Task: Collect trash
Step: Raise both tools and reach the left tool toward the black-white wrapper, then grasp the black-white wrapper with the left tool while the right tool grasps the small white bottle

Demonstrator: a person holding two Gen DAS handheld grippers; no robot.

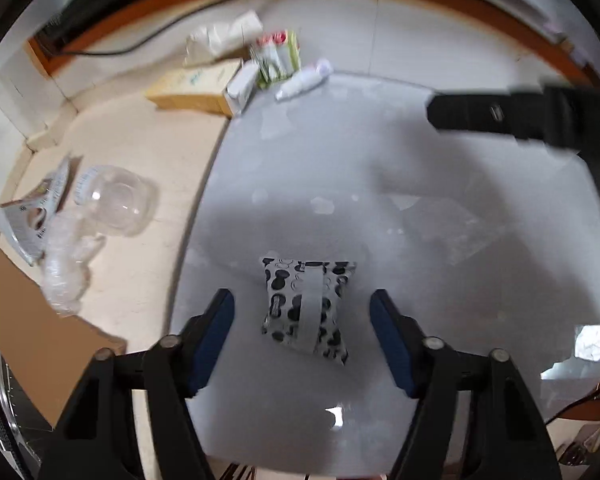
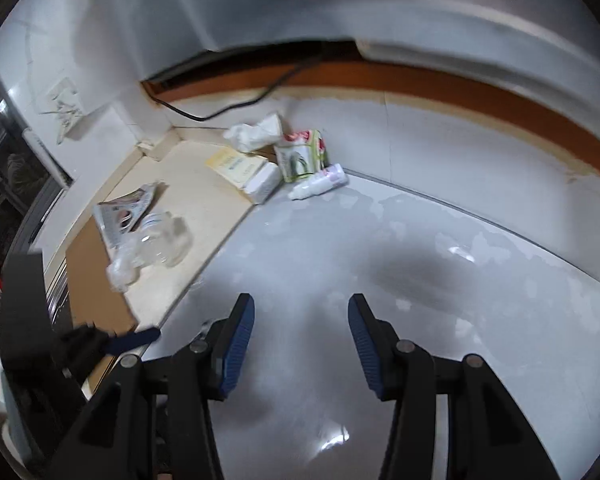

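Observation:
A black-and-white spotted tissue pack (image 1: 308,306) lies on the grey mat (image 1: 460,184), between the tips of my open left gripper (image 1: 302,300), which does not touch it. My right gripper (image 2: 301,308) is open and empty over the bare mat (image 2: 420,280). It shows as a black bar in the left wrist view (image 1: 520,114). Other trash lies on the floor: a clear plastic bottle (image 1: 114,206) (image 2: 162,240), a crumpled wrapper (image 1: 34,216) (image 2: 122,210), a yellow box (image 1: 196,86) (image 2: 236,166), a green carton (image 1: 280,56) (image 2: 302,154), a white bottle (image 1: 304,80) (image 2: 320,182) and crumpled white paper (image 1: 224,36) (image 2: 256,132).
A brown cardboard sheet (image 1: 32,332) (image 2: 94,276) lies at the left on the cream floor. A black cable (image 2: 236,106) runs along the orange-brown skirting (image 2: 460,88). A white wall (image 2: 100,60) closes the far corner.

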